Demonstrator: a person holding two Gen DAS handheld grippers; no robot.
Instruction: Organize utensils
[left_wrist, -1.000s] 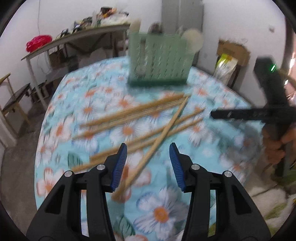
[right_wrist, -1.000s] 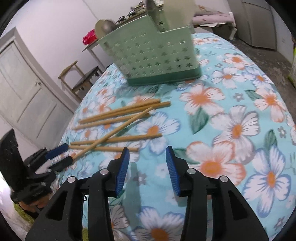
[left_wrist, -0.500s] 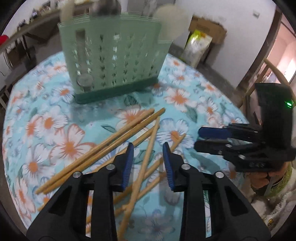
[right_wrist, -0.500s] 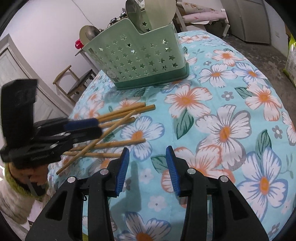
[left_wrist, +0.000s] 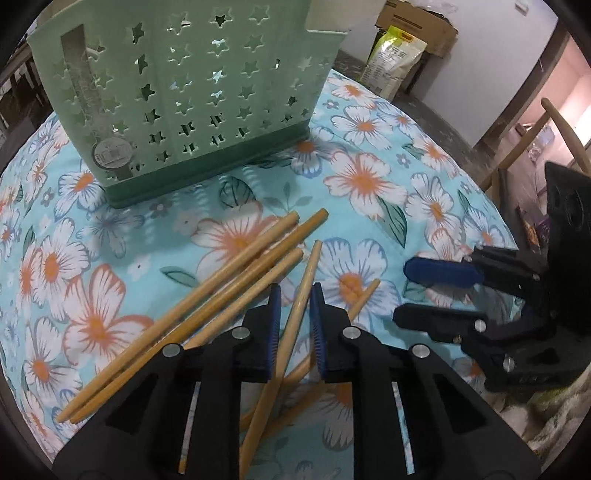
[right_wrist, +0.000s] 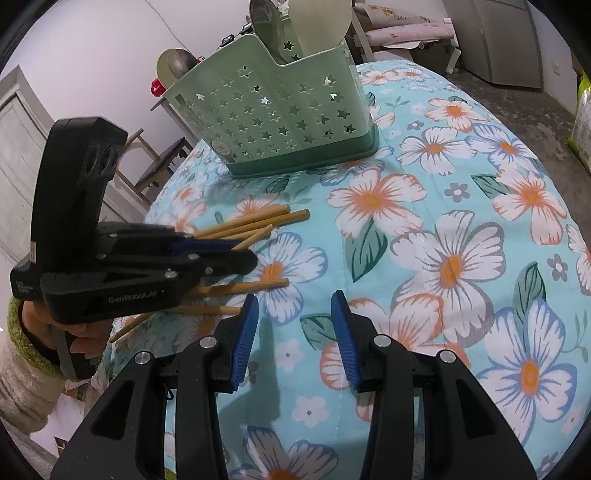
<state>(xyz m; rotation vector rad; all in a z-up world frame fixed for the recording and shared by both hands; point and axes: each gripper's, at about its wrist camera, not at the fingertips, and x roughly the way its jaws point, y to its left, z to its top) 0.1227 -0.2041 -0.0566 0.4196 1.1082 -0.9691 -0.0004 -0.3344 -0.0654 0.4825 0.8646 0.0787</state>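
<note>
Several wooden chopsticks (left_wrist: 236, 280) lie loose on the floral tablecloth in front of a green star-holed utensil caddy (left_wrist: 177, 88). My left gripper (left_wrist: 295, 306) is low over the pile, its jaws nearly closed around one chopstick (left_wrist: 295, 314) that runs between the blue pads. In the right wrist view the left gripper (right_wrist: 229, 254) sits over the chopsticks (right_wrist: 255, 221). My right gripper (right_wrist: 293, 328) is open and empty above the cloth, right of the pile; it also shows in the left wrist view (left_wrist: 424, 291). The caddy (right_wrist: 280, 118) holds spoons and a spatula.
The round table (right_wrist: 461, 221) has a blue flowered cloth. A cardboard box and a yellow-green bag (left_wrist: 391, 59) stand on the floor behind it. A wooden chair (right_wrist: 155, 166) and a door are at the left in the right wrist view.
My left gripper has moved forward and down over the chopsticks and its jaws have narrowed around one. The right gripper has come closer to the pile and stays open.
</note>
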